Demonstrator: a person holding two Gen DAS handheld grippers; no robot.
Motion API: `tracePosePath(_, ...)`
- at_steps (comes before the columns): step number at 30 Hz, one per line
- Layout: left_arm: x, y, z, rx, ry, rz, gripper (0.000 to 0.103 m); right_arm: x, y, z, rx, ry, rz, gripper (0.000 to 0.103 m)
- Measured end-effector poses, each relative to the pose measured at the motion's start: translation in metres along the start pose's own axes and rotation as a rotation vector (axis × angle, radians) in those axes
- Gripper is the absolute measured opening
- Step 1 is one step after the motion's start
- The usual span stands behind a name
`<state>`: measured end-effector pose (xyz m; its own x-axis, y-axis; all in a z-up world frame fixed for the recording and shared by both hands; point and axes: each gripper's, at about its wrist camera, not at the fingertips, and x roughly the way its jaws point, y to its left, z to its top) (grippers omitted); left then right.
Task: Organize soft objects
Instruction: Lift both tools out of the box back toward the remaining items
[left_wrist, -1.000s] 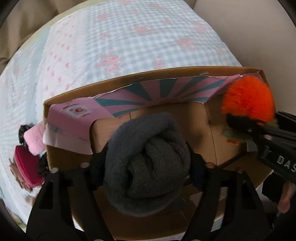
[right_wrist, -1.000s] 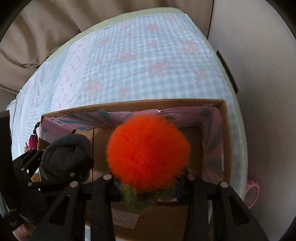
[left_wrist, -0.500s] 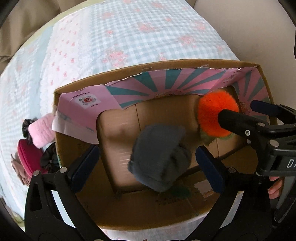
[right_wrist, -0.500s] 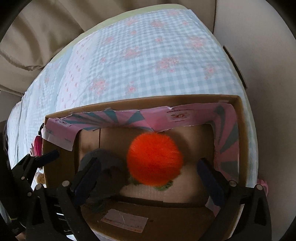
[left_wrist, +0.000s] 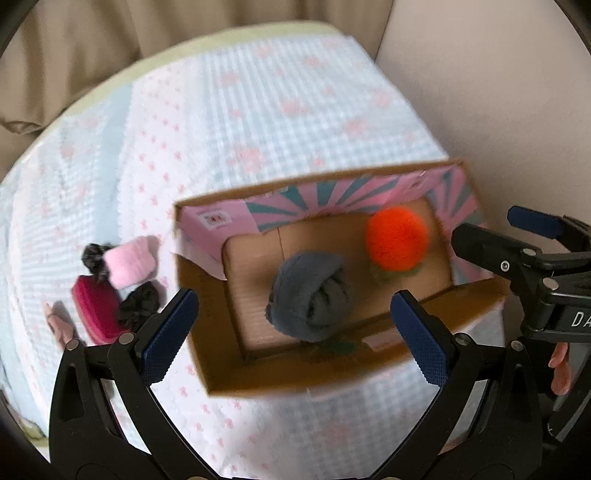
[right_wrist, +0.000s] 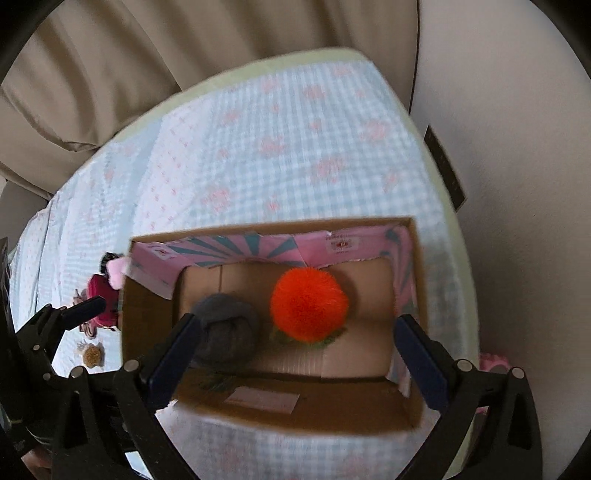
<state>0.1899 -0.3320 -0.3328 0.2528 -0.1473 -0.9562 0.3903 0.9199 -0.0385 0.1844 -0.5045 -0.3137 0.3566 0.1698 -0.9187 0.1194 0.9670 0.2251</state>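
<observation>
1. both grippers hang over the cardboard box (right_wrist: 415, 291), which sits on the checked bedspread (left_wrist: 258, 110).
2. left gripper (left_wrist: 293, 332) gapes wide with nothing between its jaws.
3. right gripper (right_wrist: 301, 354) also stands spread wide and empty.
4. inside the box, the grey sock roll (left_wrist: 312, 295) lies on the floor at the left, the orange pompom (right_wrist: 308, 304) just beside it on the right, both clear of the pads.
5. outside, left of the box, a pink soft piece (left_wrist: 129, 262), a magenta pouch (left_wrist: 96, 306) and a dark bundle (left_wrist: 142, 301) lie huddled on the spread.
</observation>
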Motion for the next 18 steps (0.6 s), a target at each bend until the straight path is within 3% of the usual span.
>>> tracePosePath(9, -0.117, 0.006, -0.015, -0.023, -0.191, -0.022, 0.103, -0.117, 0.038, -0.013, -0.046, -0.199, -0.069, 0.103)
tracePosePath(18, -0.235, 0.039, -0.055, -0.067, -0.387, 0.005, 0.103, -0.215, 0.089, -0.049, -0.084, -0.394, -0.093, 0.103)
